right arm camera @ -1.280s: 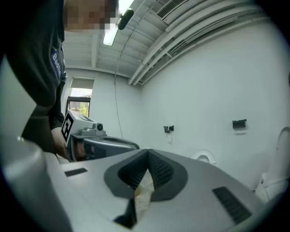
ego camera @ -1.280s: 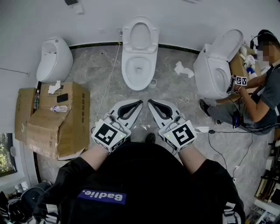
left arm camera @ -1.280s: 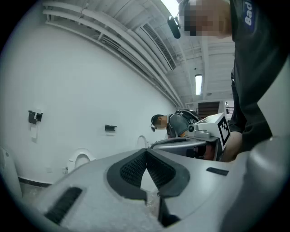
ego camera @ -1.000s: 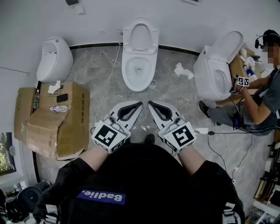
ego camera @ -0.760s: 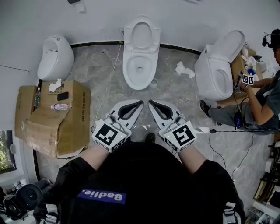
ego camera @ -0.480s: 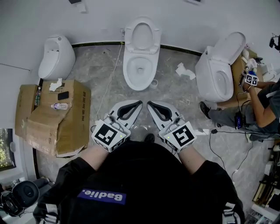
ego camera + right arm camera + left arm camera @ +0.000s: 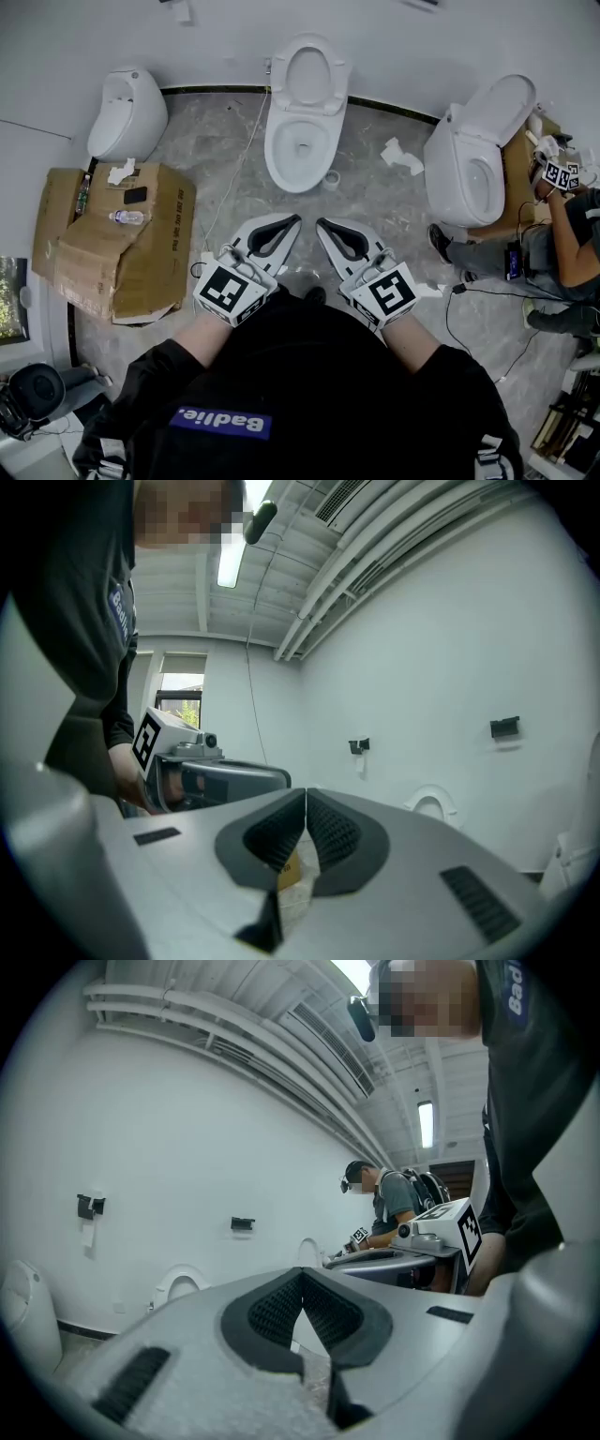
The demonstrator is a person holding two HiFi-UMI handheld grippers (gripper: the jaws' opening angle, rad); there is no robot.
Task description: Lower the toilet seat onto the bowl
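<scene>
Edging across the floor [image 7: 225,192] and changing little else: carries the left gripper [image 7: 296,220] and the right gripper [image 7: 320,224] low before the body, side by side, tips angled toward each other as a second ago. Keeps both pairs of jaws pressed fully together, gripping nothing. Shifts the cardboard box [image 7: 112,239] and the urinal [image 7: 127,112] slightly in the head view and pushes the crouching person [image 7: 562,248] and the second toilet [image 7: 469,169] nearer the right edge. Reads as a small turn and step, not as work on the task.

Leaves the toilet seat [image 7: 337,75] upright against the wall [image 7: 422,42], above the open bowl [image 7: 275,150], well apart from both grippers. Means lowering not yet begun. Calls first, by this judgement, for closing the gap, then for bringing a closed tip to the top of the raised ring and tipping it forward gently, to avoid a slam.

Gives, from the head view alone, the whole layout: seat, bowl, box, both grippers at once. Confirms, from the two gripper views, what the head view only hints at: ribbed pads meeting at the tips with nothing caught between. Shows the raised seat there only as a small pale oval far along the wall, plus ceiling pipes and lamps absent from the head view. Catches each gripper's neighbour alongside.
</scene>
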